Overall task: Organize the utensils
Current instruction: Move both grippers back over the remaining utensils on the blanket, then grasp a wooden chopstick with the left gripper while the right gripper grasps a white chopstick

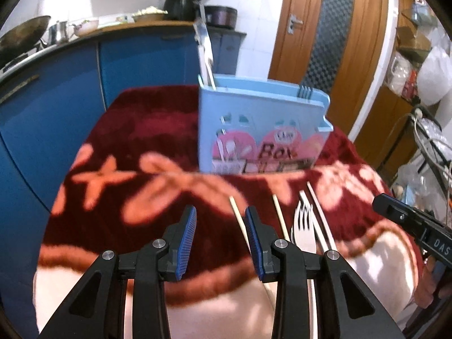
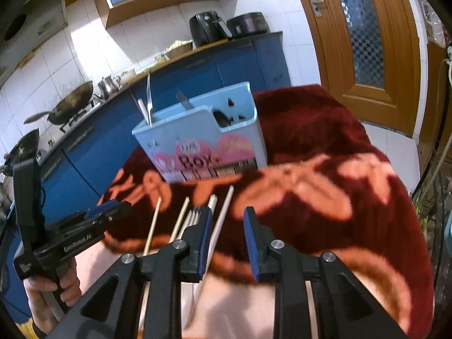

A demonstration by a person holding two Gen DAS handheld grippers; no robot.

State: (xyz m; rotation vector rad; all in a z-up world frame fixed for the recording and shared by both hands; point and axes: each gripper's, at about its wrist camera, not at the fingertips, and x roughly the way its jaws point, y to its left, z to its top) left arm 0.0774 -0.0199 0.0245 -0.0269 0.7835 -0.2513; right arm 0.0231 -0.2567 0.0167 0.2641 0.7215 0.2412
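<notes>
A light blue utensil box (image 1: 262,130) stands on the red blanket; it also shows in the right wrist view (image 2: 209,138). It holds a knife (image 2: 149,96) and a fork (image 2: 183,100). On the blanket lie two wooden chopsticks (image 1: 240,220), a white fork (image 1: 303,226) and two white chopsticks (image 1: 320,220). In the right wrist view the wooden chopsticks (image 2: 152,226), the fork (image 2: 192,217) and the white chopsticks (image 2: 221,220) lie in front of the fingers. My left gripper (image 1: 220,240) is open and empty above them. My right gripper (image 2: 227,243) is open and empty.
The red flowered blanket (image 2: 325,147) covers a small table. Blue kitchen cabinets (image 1: 56,90) stand behind and to the left, with woks (image 2: 70,104) on the stove. A wooden door (image 2: 364,42) is at the right. Bags and wires (image 1: 423,141) crowd the right side.
</notes>
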